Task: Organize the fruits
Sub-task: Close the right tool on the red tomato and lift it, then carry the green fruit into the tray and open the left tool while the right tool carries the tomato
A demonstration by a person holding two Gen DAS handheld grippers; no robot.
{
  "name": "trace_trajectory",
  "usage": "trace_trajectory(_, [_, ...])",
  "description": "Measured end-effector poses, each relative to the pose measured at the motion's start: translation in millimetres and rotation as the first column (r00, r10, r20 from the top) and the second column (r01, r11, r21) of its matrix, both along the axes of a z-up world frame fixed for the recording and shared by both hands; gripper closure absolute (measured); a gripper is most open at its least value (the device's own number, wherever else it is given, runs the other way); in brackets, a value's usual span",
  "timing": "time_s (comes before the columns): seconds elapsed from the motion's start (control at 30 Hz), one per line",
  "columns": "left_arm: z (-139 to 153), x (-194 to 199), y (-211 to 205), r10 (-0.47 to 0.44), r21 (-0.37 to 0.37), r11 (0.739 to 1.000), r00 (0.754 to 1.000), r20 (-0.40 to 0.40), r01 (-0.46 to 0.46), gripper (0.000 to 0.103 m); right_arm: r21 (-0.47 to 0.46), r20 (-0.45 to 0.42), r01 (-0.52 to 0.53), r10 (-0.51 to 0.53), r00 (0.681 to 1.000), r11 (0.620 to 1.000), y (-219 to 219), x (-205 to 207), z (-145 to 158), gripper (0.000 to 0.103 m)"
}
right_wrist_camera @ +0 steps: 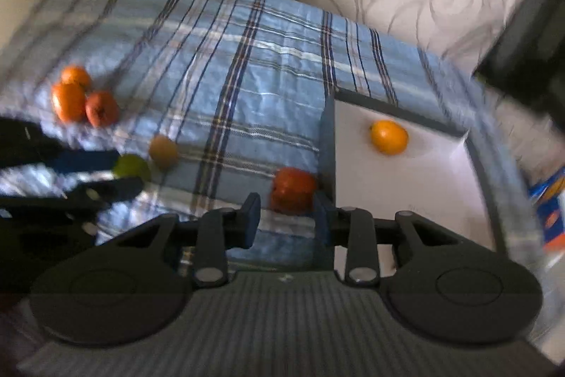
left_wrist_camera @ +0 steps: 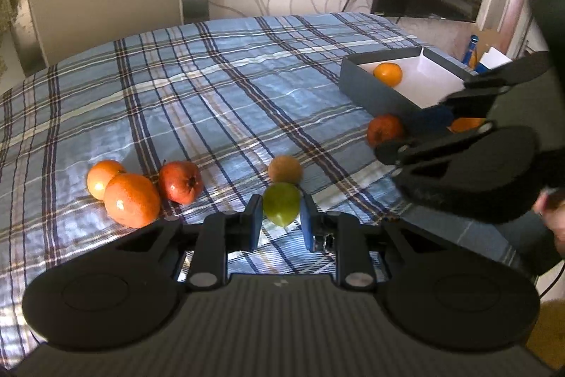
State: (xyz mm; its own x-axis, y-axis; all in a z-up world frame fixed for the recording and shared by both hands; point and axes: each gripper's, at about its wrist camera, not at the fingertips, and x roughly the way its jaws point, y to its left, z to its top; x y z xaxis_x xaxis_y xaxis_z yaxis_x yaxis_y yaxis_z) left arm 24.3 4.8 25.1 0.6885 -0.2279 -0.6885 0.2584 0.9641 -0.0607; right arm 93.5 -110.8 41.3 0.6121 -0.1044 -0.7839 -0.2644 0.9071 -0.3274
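The left claw (left_wrist_camera: 281, 218) is clamped on a green fruit (left_wrist_camera: 281, 208), its 2 blue pads pressed to either side, low over the checked cloth (left_wrist_camera: 212, 87). The right claw (right_wrist_camera: 286, 218) is narrowly parted around a red fruit (right_wrist_camera: 293, 189) lying against the outer wall of the dark box (left_wrist_camera: 374, 87); whether its pads touch that fruit cannot be told through the blur. 1 orange (left_wrist_camera: 387, 73) already lies in the box's white interior. I judge the main risk to be crowding: the right claw hangs close to the box's near wall, so a pad could catch the rim or shove the box toward the cloth's right edge, where a blue bottle (left_wrist_camera: 472, 52) and clutter stand. The round green fruit could also slip from the pads if swung fast, and a brown fruit (left_wrist_camera: 284, 169) just beyond it could be nudged and roll. The 2 oranges (left_wrist_camera: 131, 199) and another red fruit (left_wrist_camera: 180, 182) at the left sit well apart, with open cloth across the middle and far side for carrying.
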Motion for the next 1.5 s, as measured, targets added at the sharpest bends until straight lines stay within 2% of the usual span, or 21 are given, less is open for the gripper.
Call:
trace_trajectory(0.13, [-0.5, 3.5, 3.9, -0.025, -0.011, 1.0, 1.0, 0.003, 0.025, 0.076, -0.109, 0.016, -0.001, 0.003, 1.0, 0.994, 7.5, 7.4, -10.5, 0.067])
trace_trajectory(0.23, [-0.2, 5.8, 5.2, -0.04, -0.015, 0.999, 0.999, 0.007, 0.04, 0.076, -0.149, 0.019, -0.002, 0.005, 1.0, 0.989, 7.1, 13.8, -15.1, 0.068])
trace_trajectory(0.37, [-0.5, 8.6, 5.0, -0.056, -0.01, 0.998, 0.998, 0.013, 0.056, 0.076, -0.109, 0.006, 0.004, -0.003, 1.0, 0.994, 3.3, 14.5, -9.8, 0.068])
trace_trajectory(0.47, [-0.7, 10.0, 5.0, -0.063, -0.007, 0.998, 0.998, 0.015, 0.063, 0.076, -0.031, -0.015, 0.026, -0.027, 1.0, 0.999, -2.4, 11.3, -1.0, 0.068])
trace_trajectory(0.6, [-0.8, 10.1, 5.2, -0.062, -0.006, 0.998, 0.998, 0.014, 0.062, 0.076, 0.152, -0.039, 0.056, -0.051, 0.998, 0.987, -13.7, 1.2, 22.1, 0.068])
trace_trajectory(0.77, [0.1, 7.0, 4.7, -0.046, -0.006, 0.999, 0.999, 0.013, 0.046, 0.076, 0.386, -0.083, 0.108, -0.082, 0.993, 0.916, -31.8, -9.4, 43.8, 0.068])
trace_trajectory(0.9, [1.3, 4.1, 3.6, -0.027, -0.005, 1.0, 1.0, 0.012, 0.027, 0.076, 0.495, -0.098, 0.133, -0.097, 0.99, 0.859, -40.9, -17.4, 55.2, 0.068])
trace_trajectory(1.03, [4.0, -1.3, 0.4, -0.007, 0.002, 1.0, 1.0, 0.019, 0.007, 0.076, 0.6, -0.119, 0.159, -0.109, 0.987, 0.784, -50.8, -21.7, 68.7, 0.068])
trace_trajectory(1.1, [5.8, -3.4, -1.3, 0.009, 0.005, 1.0, 1.0, 0.028, -0.009, 0.076, 0.624, -0.112, 0.152, -0.105, 0.988, 0.767, -54.1, -24.4, 74.1, 0.068])
trace_trajectory(1.23, [11.2, -8.5, -10.7, 0.026, 0.009, 1.0, 0.998, 0.048, -0.027, 0.076, 0.622, -0.075, 0.108, -0.079, 0.994, 0.775, -53.9, -35.1, 77.1, 0.068])
trace_trajectory(1.5, [15.8, -14.8, -46.9, 0.022, 0.038, 0.999, 0.997, 0.068, -0.025, 0.076, 0.612, -0.054, 0.058, -0.031, 0.998, 0.789, -73.7, -54.2, 77.0, 0.068])
